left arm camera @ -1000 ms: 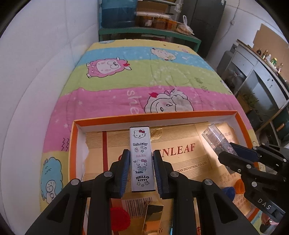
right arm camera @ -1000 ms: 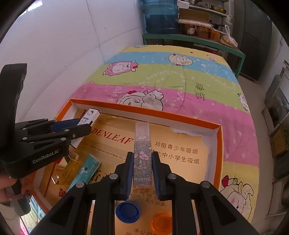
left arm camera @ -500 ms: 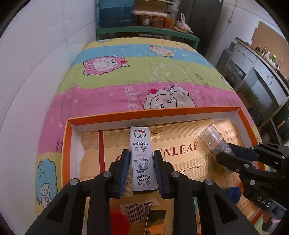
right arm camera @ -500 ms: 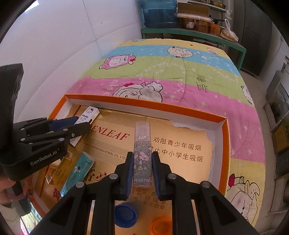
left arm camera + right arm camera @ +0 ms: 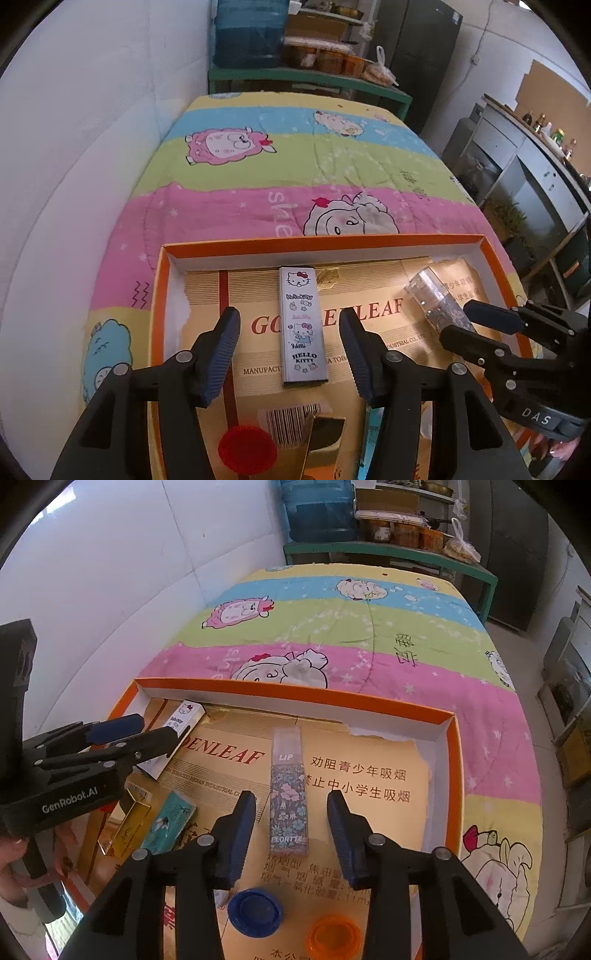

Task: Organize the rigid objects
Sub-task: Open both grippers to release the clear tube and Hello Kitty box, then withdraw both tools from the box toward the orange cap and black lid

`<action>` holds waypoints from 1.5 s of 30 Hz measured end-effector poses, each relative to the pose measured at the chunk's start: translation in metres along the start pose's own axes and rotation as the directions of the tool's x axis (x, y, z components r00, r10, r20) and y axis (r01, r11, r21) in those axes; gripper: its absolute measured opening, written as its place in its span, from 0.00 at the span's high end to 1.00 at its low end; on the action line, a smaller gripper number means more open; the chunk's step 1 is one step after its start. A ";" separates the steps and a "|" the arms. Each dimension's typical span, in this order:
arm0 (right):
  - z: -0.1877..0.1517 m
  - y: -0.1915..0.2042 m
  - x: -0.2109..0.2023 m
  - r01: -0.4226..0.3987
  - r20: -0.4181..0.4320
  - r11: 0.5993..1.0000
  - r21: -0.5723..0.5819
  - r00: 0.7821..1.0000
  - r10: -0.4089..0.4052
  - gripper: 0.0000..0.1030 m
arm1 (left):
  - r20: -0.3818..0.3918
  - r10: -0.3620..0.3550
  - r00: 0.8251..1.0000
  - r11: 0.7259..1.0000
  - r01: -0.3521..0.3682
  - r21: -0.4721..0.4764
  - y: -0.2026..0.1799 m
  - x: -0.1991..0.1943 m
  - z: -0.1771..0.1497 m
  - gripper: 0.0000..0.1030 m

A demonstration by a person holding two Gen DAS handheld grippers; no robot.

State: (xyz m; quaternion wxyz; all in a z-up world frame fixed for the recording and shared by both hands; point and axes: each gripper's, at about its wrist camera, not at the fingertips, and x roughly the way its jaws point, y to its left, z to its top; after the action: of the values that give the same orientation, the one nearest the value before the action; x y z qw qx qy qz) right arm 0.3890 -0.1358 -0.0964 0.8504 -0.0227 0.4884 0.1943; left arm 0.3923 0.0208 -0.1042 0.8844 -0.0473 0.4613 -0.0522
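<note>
Orange tray (image 5: 496,258) holds Hello Kitty box (image 5: 303,326) at 11 o'clock, floral lip tube (image 5: 289,794) centred; left gripper (image 5: 290,338) and right gripper (image 5: 291,812), clenched earlier, now opening, pads clear of both.

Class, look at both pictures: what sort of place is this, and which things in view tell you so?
Probably a lived-in room in a home, used partly for storage: a bed under a cartoon sheep quilt, a green shelf of jars and bags, and a blue water jug against the wall.
</note>
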 end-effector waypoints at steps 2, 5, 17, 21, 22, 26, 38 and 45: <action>-0.002 0.001 -0.004 0.002 0.007 1.000 0.002 1.000 -0.002 0.61 | 0.010 0.002 1.000 1.000 -0.002 0.004 -0.001 -0.005 -0.002 0.44; -0.005 0.003 -0.011 0.004 0.019 1.000 0.002 1.000 -0.004 0.61 | 0.031 0.001 1.000 1.000 -0.001 0.010 -0.003 -0.015 -0.006 0.44; -0.034 0.011 -0.047 -0.004 0.082 0.999 0.043 0.997 0.000 0.61 | 0.112 0.004 0.994 1.000 -0.007 0.027 -0.017 -0.067 -0.034 0.44; -0.043 0.014 -0.060 0.000 0.100 0.999 0.042 0.995 -0.004 0.61 | 0.131 0.000 0.991 1.000 -0.002 0.014 -0.019 -0.085 -0.046 0.44; -0.045 0.015 -0.064 -0.002 0.105 0.999 0.041 0.994 -0.003 0.61 | 0.138 0.000 0.990 1.000 -0.002 0.013 -0.019 -0.090 -0.050 0.44; -0.052 0.022 -0.078 0.000 0.125 0.999 0.032 0.992 -0.004 0.61 | 0.157 0.000 0.988 1.000 -0.002 0.012 -0.021 -0.108 -0.061 0.44; -0.081 0.045 -0.119 0.018 0.180 1.000 0.013 0.983 -0.020 0.61 | 0.217 -0.029 0.976 0.999 0.026 0.018 -0.028 -0.160 -0.092 0.44; -0.101 0.062 -0.142 0.062 0.227 0.998 0.008 0.972 -0.062 0.61 | 0.230 -0.031 0.973 0.999 0.024 0.035 -0.035 -0.181 -0.119 0.44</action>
State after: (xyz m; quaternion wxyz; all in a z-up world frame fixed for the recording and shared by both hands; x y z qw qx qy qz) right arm 0.2204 -0.1451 -0.0208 0.9063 -0.0149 0.3872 0.1688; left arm 0.1897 0.0068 -0.0204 0.9318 -0.0455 0.3539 -0.0660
